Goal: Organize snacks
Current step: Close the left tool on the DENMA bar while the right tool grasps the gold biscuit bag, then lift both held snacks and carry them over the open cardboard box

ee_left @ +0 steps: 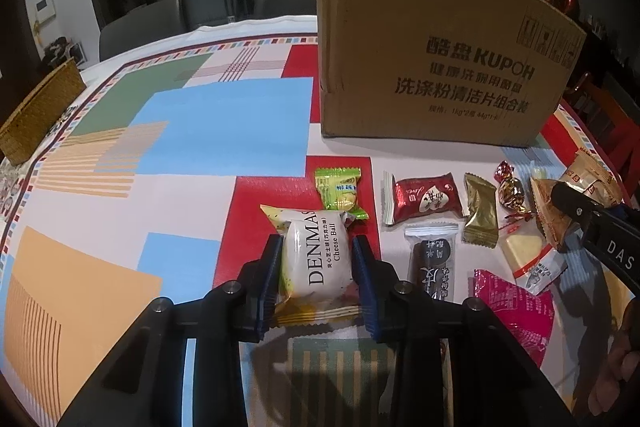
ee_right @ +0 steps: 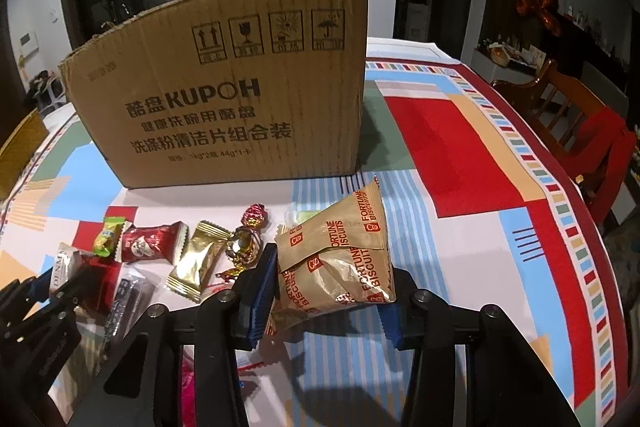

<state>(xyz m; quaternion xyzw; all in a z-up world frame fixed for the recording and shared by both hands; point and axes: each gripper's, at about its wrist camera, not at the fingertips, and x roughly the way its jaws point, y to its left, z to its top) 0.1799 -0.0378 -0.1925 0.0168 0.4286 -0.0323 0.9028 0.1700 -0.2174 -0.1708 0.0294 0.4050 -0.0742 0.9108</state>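
A tall cardboard box (ee_left: 440, 67) stands upright on the patterned tablecloth (ee_left: 180, 131), walling off the far side behind a row of snacks. Between the box and the snacks runs a narrow bare strip. The snacks lie close together: a green candy (ee_left: 339, 191), a red packet (ee_left: 426, 197), a gold sachet (ee_left: 481, 213), a foil sweet (ee_left: 510, 191), a dark bar (ee_left: 433, 263) and a pink wrapper (ee_left: 514, 311), with only slim gaps between them. To the left of the box the cloth lies wide and bare up to a wicker basket (ee_left: 42, 113) at the table's edge. To the right of the box (ee_right: 224, 95) another broad bare stretch (ee_right: 460, 155) reaches the rim, where a wooden chair (ee_right: 576, 123) stands.
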